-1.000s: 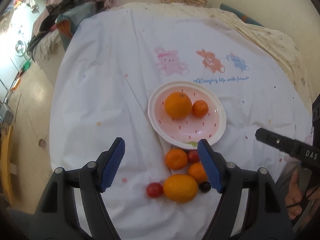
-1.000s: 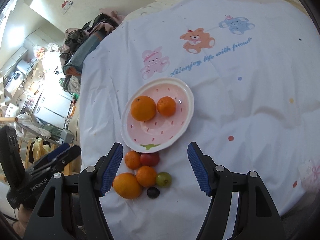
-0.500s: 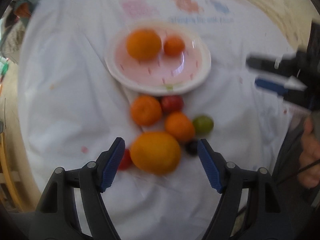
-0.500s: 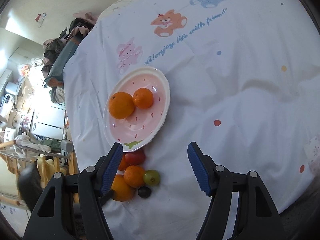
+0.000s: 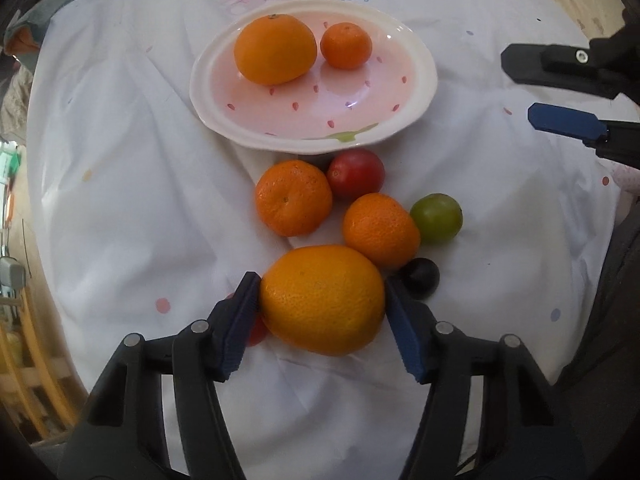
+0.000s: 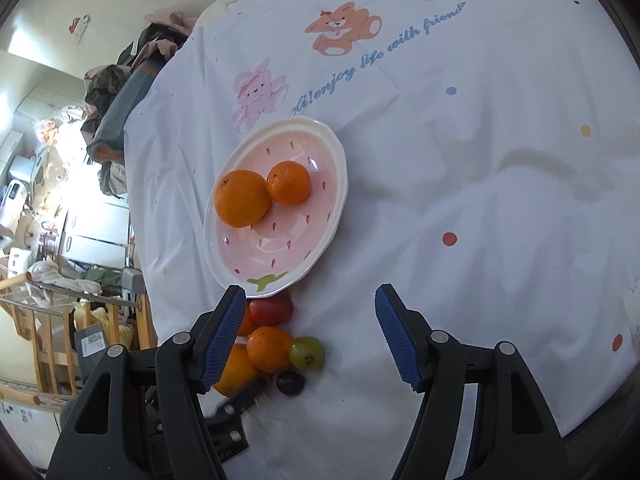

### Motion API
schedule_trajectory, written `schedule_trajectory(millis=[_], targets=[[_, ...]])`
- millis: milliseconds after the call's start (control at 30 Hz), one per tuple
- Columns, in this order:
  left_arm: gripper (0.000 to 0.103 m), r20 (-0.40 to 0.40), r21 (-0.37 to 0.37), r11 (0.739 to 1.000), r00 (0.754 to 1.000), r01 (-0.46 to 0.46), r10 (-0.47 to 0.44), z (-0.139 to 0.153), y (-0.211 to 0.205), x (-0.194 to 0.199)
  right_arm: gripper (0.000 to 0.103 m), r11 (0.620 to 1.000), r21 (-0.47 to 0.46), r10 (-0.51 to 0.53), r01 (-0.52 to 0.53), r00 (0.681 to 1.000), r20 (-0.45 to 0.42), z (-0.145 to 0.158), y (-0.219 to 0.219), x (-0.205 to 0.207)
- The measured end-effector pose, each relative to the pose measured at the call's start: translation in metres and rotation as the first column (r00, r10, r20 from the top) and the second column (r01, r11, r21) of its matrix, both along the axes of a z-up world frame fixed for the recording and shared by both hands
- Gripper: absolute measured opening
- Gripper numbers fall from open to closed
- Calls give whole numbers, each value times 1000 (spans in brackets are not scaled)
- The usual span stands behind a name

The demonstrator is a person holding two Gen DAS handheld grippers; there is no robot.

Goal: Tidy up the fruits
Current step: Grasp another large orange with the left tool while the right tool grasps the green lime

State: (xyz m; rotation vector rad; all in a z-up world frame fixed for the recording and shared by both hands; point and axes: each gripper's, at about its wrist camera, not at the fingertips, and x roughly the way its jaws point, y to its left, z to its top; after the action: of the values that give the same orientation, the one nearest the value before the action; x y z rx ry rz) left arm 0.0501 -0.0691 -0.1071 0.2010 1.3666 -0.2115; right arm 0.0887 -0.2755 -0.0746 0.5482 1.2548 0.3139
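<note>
Here, a large orange (image 5: 322,300) lies on a white printed cloth (image 5: 120,200) covering the bench, nearest of a loose cluster just before a pink strawberry-patterned plate (image 5: 416,80). The left gripper (image 5: 320,300) brackets it at its widest, blue fingers (image 5: 240,320) touching both sides, apparently grasping it. It looks firm, fairly heavy and round with a pebbled rind, so holding across the middle seems safest against rolling. Beside it lie two mandarins (image 5: 294,198), a red tomato (image 5: 356,172), a green fruit (image 5: 436,218) and a dark one (image 5: 420,278). The plate carries an orange (image 5: 276,50) and a mandarin (image 5: 346,46). The right gripper (image 6: 310,336) hovers over the cloth, fingers released, empty.
</note>
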Motion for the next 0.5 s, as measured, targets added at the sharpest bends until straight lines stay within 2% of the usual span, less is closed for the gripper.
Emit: schedule_trajectory(millis=[167,300,367,467,500], targets=[[55,9,-63,998,1000,-17,18,18,9,-5,70,1000,0,-5,5,1000,1,1,-2,-3],[55,91,-119,992,994,-46,57,57,21,-13,70,1000,-11,-8,8,1000,-7,-1,-4,-5],[55,133,-141,986,985,-89,108,73,32,-13,70,1000,-6,-2,1,1000,-16,-2,-3,-5],[55,182,-154,972,961,-180,207,86,57,-5,70,999,12,36,-36,999,-29,-5,4,-6],[55,187,-168,960,949,-225,255,89,66,-1,69,998,22,53,-52,998,-32,-6,7,-6]])
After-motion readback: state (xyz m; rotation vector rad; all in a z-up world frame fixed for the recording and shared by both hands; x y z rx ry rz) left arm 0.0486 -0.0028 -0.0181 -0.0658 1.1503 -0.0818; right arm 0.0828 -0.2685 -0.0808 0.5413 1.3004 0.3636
